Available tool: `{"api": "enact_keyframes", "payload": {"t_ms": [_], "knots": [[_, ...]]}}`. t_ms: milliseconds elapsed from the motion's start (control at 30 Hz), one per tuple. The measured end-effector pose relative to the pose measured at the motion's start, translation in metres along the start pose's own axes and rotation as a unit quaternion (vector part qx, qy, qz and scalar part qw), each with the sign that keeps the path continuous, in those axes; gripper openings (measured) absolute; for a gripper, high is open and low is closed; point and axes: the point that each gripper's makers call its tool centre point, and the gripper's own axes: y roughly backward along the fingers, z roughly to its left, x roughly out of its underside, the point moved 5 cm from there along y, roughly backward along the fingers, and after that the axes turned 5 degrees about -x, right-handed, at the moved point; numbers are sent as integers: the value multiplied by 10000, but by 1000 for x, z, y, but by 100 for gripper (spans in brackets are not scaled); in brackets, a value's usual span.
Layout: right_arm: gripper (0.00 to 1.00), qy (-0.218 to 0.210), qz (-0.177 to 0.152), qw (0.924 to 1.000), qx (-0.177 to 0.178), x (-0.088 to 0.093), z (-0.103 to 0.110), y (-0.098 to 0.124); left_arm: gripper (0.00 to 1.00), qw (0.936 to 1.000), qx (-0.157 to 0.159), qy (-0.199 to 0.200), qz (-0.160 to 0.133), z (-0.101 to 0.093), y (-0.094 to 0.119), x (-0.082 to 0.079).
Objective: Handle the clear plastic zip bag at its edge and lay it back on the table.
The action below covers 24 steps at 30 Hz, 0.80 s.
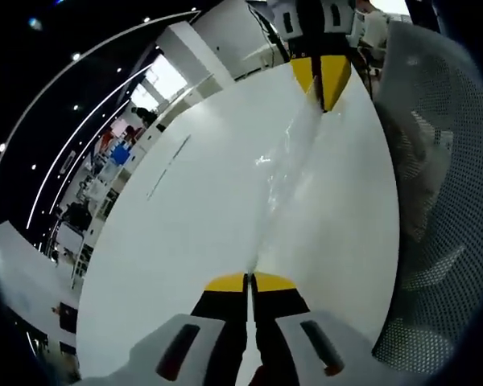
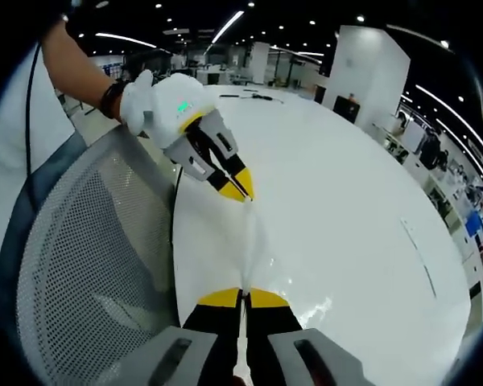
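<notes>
Bag is held taut above the table, pinched edgewise by left claw and right claw, so lowering is called for next.

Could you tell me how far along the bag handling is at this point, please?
Done: both grippers have taken the clear zip bag at opposite edges; the left gripper and right gripper are each shut on it. In hand: the bag is stretched between them above the white table, beside a mesh chair. Left: lowering it flat onto the table and letting go.
</notes>
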Motion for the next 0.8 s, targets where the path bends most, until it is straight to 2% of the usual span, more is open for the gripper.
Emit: {"api": "enact_keyframes", "payload": {"t_ms": [300,367,600,800], "knots": [[0,4,161,9995,276,6,-17,-9,0,9997,-185,147,-111,12,11,-5],[0,-45,153,9992,379,5,-22,-8,0,9987,-268,395,-201,14,14,-8],[0,-321,53,9977,596,9,-41,-11,0,9969,-334,642,-298,13,18,-8],[0,-374,68,9971,665,10,-41,-13,0,9952,-370,842,-324,12,20,-10]]}}
